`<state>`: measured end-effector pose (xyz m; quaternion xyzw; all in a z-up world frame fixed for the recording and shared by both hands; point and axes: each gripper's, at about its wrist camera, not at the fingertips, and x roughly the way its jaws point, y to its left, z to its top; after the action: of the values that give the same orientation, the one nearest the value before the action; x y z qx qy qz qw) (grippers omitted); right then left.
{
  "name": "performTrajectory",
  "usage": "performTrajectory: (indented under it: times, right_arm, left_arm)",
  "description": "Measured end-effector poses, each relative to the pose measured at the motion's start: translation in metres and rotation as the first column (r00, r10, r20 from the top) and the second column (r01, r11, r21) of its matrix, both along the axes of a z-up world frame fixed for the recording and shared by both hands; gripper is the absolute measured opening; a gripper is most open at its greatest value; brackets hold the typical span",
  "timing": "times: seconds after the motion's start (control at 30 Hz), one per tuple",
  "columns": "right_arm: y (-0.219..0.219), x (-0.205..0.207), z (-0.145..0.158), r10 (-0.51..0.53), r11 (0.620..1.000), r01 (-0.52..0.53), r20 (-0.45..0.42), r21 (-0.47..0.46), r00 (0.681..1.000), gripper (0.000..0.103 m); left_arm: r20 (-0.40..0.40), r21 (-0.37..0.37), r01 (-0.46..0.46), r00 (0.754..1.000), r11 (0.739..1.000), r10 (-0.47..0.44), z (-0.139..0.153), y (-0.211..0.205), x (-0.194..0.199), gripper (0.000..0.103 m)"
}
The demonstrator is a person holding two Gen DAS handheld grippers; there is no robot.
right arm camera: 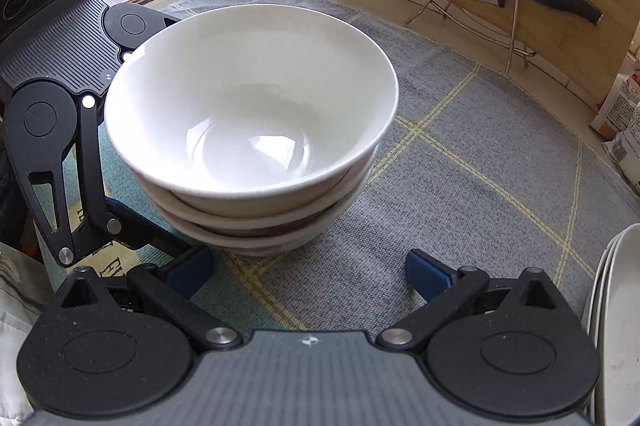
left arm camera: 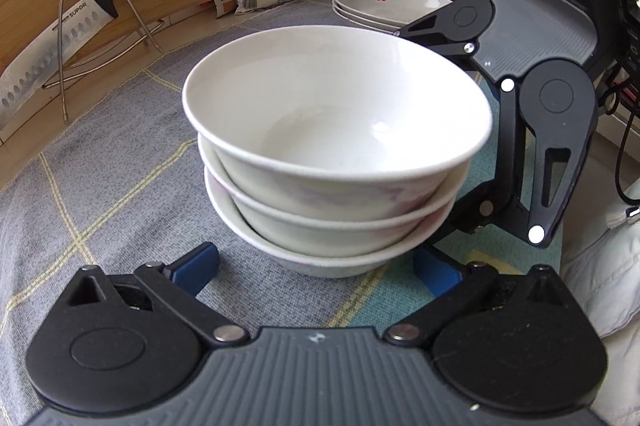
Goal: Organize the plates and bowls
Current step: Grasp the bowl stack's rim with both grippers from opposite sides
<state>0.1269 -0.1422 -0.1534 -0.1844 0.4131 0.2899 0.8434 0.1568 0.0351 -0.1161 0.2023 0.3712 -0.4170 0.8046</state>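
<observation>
1. Left wrist view: three white bowls (left arm camera: 336, 162) nested in one stack, mouths up, stack axis vertical, standing on the grey checked cloth (left arm camera: 100, 186). Only the rims and upper walls of the lower two show.
2. Same view: left gripper (left arm camera: 316, 266) with its blue fingertips (left arm camera: 200, 262) spread wide on either side of the stack's foot, not pressing it; the right-hand tip is partly hidden behind the bottom bowl.
3. Same view: three plates (left arm camera: 384, 6) stacked behind the bowls, partly covered by the right gripper's body. One knife (left arm camera: 80, 34) leans on a wire rack (left arm camera: 92, 38).
4. Right wrist view: same three-bowl stack (right arm camera: 256, 114), upright; lower bowls mostly hidden under the top one.
5. Same view: right gripper (right arm camera: 308, 270), jaws apart, nothing between them, stack just ahead. Plates (right arm camera: 616, 326) cut off at the right edge; count unclear.
</observation>
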Motion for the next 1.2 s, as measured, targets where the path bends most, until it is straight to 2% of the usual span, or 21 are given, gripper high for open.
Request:
performTrajectory:
  times: [0.23,0.33,0.57,0.8,1.0,1.2]
  right_arm:
    - [0.012,-0.001,0.007,0.013,0.999,-0.013,0.018,-0.046,1.0,0.103]
    - [0.012,0.001,0.008,0.032,0.999,-0.032,0.007,-0.034,0.999,0.102]
    - [0.019,0.001,0.011,0.108,0.992,-0.107,0.017,-0.063,0.994,0.095]
    - [0.021,0.001,0.015,0.155,0.986,-0.154,0.001,-0.062,0.988,0.085]
    - [0.024,0.002,0.016,0.174,0.983,-0.174,-0.007,-0.056,0.985,0.081]
    - [0.024,0.002,0.017,0.177,0.983,-0.177,-0.006,-0.057,0.984,0.08]
  left_arm:
    - [0.021,0.003,0.115,0.993,0.993,-0.115,0.001,0.01,0.01,0.102]
    - [0.019,0.009,0.161,0.987,0.987,-0.161,0.002,0.011,0.015,0.101]
    - [0.026,0.03,0.248,0.968,0.968,-0.249,0.004,0.008,0.021,0.095]
    - [0.03,0.044,0.297,0.954,0.954,-0.298,0.005,0.005,0.022,0.09]
    - [0.028,0.047,0.332,0.942,0.942,-0.333,0.005,0.005,0.018,0.08]
    - [0.028,0.055,0.328,0.944,0.943,-0.33,0.004,0.003,0.019,0.079]
